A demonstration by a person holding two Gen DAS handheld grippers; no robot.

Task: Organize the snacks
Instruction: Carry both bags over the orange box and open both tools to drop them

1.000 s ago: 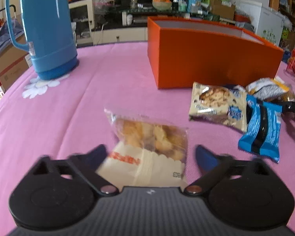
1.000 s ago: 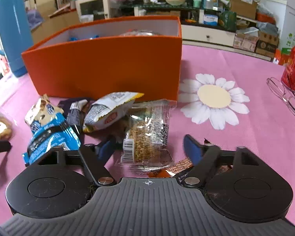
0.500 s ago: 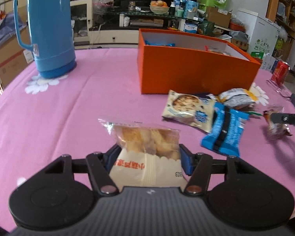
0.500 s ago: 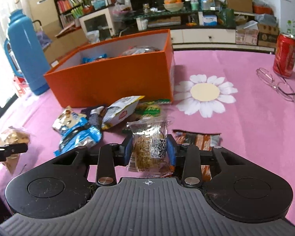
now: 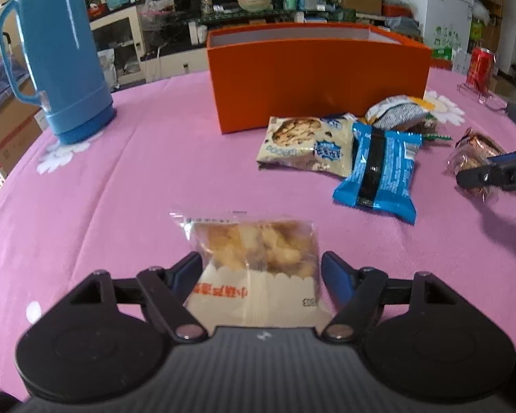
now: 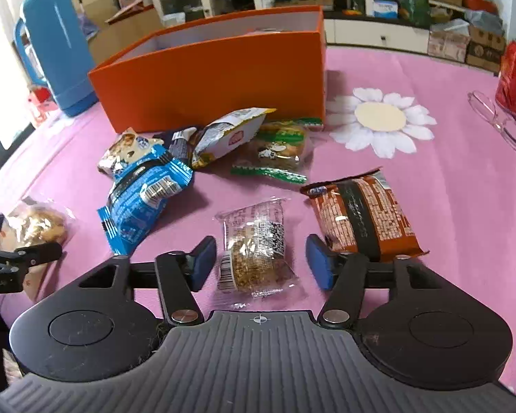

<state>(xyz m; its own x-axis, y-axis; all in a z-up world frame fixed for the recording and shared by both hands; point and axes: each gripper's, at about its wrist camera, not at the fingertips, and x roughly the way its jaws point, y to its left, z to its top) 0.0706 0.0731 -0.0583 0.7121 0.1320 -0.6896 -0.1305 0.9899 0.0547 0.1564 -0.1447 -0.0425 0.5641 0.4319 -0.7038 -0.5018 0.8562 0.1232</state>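
The left gripper (image 5: 260, 270) has just been opening; its blue pads (image 5: 333, 277) stand clear of the pastry packet (image 5: 254, 265) lying flat between them on the pink counter (image 5: 127, 186). The packet's long axis runs straight ahead along the fingers, clear end away from the gripper, white printed end toward it.

The right gripper (image 6: 259, 261) has likewise just been opening, and its pads flank the cake packet (image 6: 254, 246) with a gap on each side. That packet lies on the counter, long axis pointing ahead and tilted slightly right.

Just right of this gripper lies a brown wafer packet (image 6: 363, 220); ahead and left, a blue packet (image 6: 142, 203) and a heap of snacks (image 6: 244, 137) sit against the orange box (image 6: 216, 75).
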